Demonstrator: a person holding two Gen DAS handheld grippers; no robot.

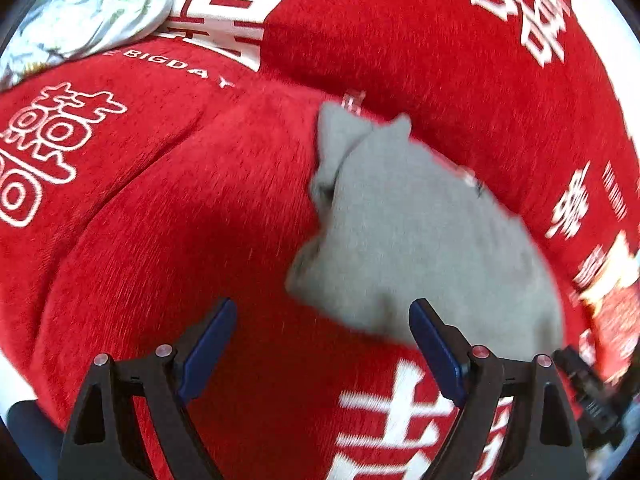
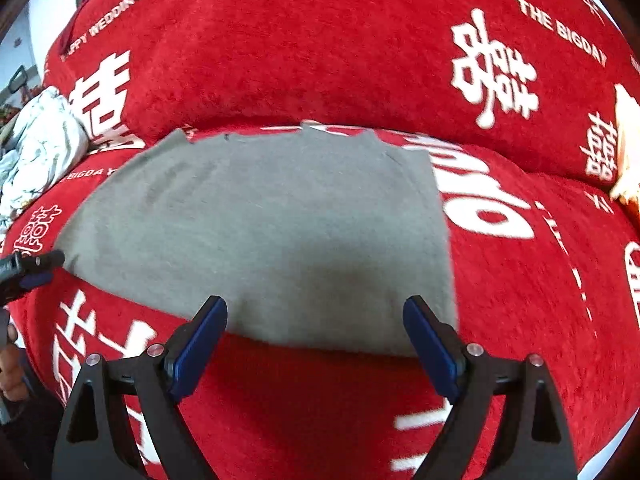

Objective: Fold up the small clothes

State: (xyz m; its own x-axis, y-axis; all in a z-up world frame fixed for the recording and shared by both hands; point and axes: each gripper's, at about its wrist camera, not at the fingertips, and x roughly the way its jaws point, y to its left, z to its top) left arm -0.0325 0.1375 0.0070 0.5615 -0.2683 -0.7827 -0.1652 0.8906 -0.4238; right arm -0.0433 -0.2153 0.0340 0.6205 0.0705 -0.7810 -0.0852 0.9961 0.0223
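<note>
A small grey garment (image 2: 272,232) lies flat on the red sofa seat (image 2: 540,300), its near hem just ahead of my right gripper (image 2: 316,312), which is open and empty above that hem. In the left wrist view the same garment (image 1: 420,240) lies to the right of centre, with a folded flap at its far end. My left gripper (image 1: 324,316) is open and empty beside the garment's left edge; its right finger (image 1: 432,340) overlaps the cloth. The left gripper's tip also shows at the left edge of the right wrist view (image 2: 36,264).
The sofa has a red cover with white characters and a backrest (image 2: 320,48) behind the seat. A pale patterned cloth (image 1: 88,12) lies bunched at the seat's left end, also in the right wrist view (image 2: 36,152). A cream object (image 2: 628,144) sits at the far right.
</note>
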